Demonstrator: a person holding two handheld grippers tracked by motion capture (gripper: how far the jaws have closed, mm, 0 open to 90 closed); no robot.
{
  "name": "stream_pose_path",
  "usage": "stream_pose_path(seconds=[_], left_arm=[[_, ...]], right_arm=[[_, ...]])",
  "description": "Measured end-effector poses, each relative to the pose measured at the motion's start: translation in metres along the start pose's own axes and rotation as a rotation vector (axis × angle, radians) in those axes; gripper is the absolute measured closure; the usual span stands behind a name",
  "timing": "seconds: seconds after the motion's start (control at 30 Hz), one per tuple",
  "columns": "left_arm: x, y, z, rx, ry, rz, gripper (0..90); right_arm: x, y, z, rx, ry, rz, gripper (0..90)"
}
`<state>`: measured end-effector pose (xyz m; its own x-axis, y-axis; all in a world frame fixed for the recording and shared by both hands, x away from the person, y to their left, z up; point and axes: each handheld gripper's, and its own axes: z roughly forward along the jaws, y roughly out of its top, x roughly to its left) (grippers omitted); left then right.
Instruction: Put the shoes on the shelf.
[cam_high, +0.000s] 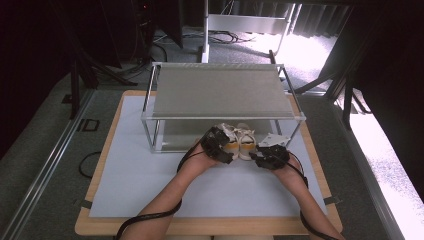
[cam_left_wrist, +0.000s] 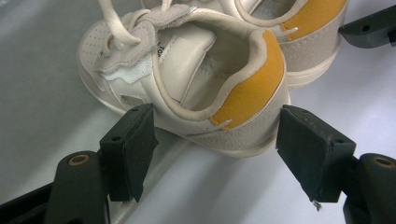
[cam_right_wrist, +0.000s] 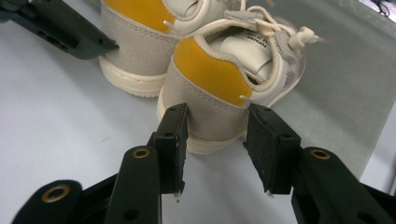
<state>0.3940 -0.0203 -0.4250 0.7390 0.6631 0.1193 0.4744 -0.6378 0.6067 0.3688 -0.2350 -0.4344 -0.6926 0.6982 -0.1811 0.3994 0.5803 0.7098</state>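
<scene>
A pair of small cream shoes with yellow heel tabs stands side by side at the front edge of the rack, heels toward me. My left gripper (cam_high: 230, 150) (cam_left_wrist: 212, 140) is open, its pads a little off either side of the left shoe (cam_high: 231, 142) (cam_left_wrist: 196, 79) at the heel. My right gripper (cam_high: 253, 155) (cam_right_wrist: 215, 126) has its pads pressed on the heel of the right shoe (cam_high: 246, 142) (cam_right_wrist: 224, 74). Both shoes rest on the surface, toes on the rack's grey lower shelf (cam_left_wrist: 37, 70) (cam_right_wrist: 345, 84).
The metal-framed rack (cam_high: 220, 92) has a grey top shelf overhanging the shoes' toes. A white mat (cam_high: 150, 180) covers the wooden table in front. Each gripper's jaw tip shows in the other's view, the right jaw (cam_left_wrist: 369, 28) and the left jaw (cam_right_wrist: 60, 28), close beside the shoes.
</scene>
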Motion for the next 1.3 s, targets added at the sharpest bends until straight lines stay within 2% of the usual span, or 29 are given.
stream_pose_path(seconds=[0.13,0.33,0.43,0.57,0.63,0.67,0.7,0.73,0.8,0.9,0.93,0.97,1.03,1.07,1.1,1.17,1.23,1.27,1.3], left_arm=[[0.006,0.000,0.001,0.001,0.006,0.009,28.5],[0.014,0.002,0.004,0.004,0.057,0.026,28.6],[0.017,0.003,0.006,0.010,0.064,0.011,28.6],[0.024,0.002,0.010,0.010,0.109,0.007,28.6],[0.027,0.000,0.013,-0.001,0.112,-0.028,28.7],[0.029,-0.001,0.015,-0.003,0.115,-0.031,28.8],[0.032,-0.002,0.016,0.003,0.121,-0.006,28.8],[0.031,-0.003,0.018,-0.003,0.122,-0.055,29.0],[0.031,-0.005,0.020,-0.014,0.112,-0.088,29.5],[0.031,-0.006,0.019,-0.025,0.104,-0.098,30.3],[0.034,-0.006,0.018,-0.029,0.095,-0.073,30.1],[0.034,-0.007,0.016,-0.042,0.104,-0.058,29.1],[0.031,-0.011,0.014,-0.069,0.088,-0.121,24.9],[0.030,-0.015,0.013,-0.084,0.078,-0.140,20.9],[0.031,-0.016,0.013,-0.089,0.077,-0.125,14.5],[0.031,-0.019,0.011,-0.100,0.068,-0.086,13.4],[0.029,-0.022,0.009,-0.116,0.058,-0.077,9.2],[0.025,-0.024,0.007,-0.127,0.058,-0.087,9.2],[0.025,-0.025,0.006,-0.132,0.059,-0.071,9.2]], right_arm=[[0.001,0.003,0.007,-0.012,-0.015,0.018,57.4],[0.000,0.010,0.018,-0.019,-0.036,0.023,56.2],[0.001,0.014,0.024,-0.022,-0.048,0.024,56.2],[0.001,0.020,0.034,-0.023,-0.071,0.020,56.2],[0.002,0.023,0.039,-0.022,-0.081,0.020,56.2],[0.002,0.024,0.042,-0.020,-0.088,0.019,56.2],[0.002,0.024,0.045,-0.017,-0.092,0.015,56.2],[0.002,0.024,0.047,-0.017,-0.095,0.019,56.0],[0.002,0.025,0.050,-0.021,-0.100,0.031,55.9],[0.001,0.025,0.052,-0.028,-0.089,0.044,49.9],[0.001,0.024,0.052,-0.029,-0.085,0.045,46.1],[0.002,0.023,0.052,-0.029,-0.084,0.048,41.7],[0.002,0.020,0.049,-0.059,-0.067,0.057,33.7],[0.002,0.019,0.049,-0.061,-0.064,0.063,24.5],[0.003,0.017,0.048,-0.062,-0.042,0.059,16.2],[0.004,0.014,0.047,-0.082,-0.028,0.065,13.1],[0.006,0.011,0.044,-0.103,-0.025,0.043,11.7],[0.006,0.009,0.042,-0.115,-0.017,0.045,11.7],[0.007,0.008,0.039,-0.131,-0.012,0.047,11.7]])
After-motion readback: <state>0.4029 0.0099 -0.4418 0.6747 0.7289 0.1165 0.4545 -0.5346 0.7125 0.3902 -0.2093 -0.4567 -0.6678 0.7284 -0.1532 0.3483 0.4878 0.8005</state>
